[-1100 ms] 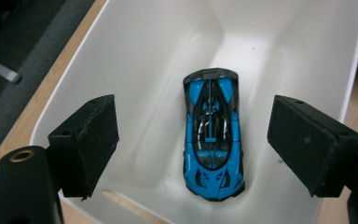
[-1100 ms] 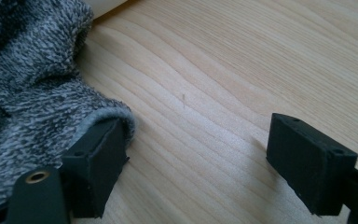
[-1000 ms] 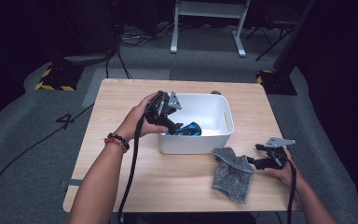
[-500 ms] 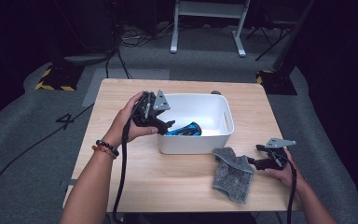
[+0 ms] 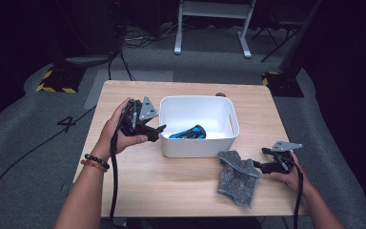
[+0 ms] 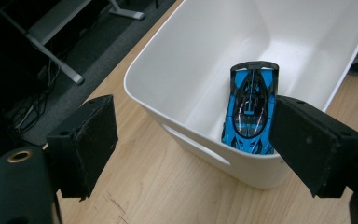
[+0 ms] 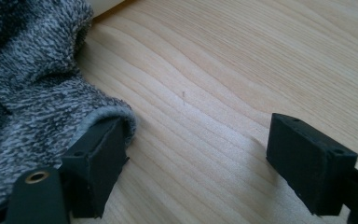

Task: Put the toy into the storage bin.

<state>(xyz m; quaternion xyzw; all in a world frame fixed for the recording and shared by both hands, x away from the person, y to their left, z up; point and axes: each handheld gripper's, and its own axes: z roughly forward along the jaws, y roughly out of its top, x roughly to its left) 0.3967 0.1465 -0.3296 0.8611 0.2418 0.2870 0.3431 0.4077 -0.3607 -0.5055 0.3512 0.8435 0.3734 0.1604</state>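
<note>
Both grippers' jaws gape, empty. Left gripper (image 5: 156,130) sits just outside white bin (image 5: 228,114); blue toy car (image 5: 187,133) already lies inside it. Right gripper (image 5: 259,159) touches grey cloth (image 5: 237,177) beside bin; cloth not yet gripped.

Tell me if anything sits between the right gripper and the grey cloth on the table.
Nothing visible does. The right gripper lies low on the table with open jaws, right at the edge of the grey cloth; one of its fingers is at the cloth's hem, with bare wood between the jaws.
</note>
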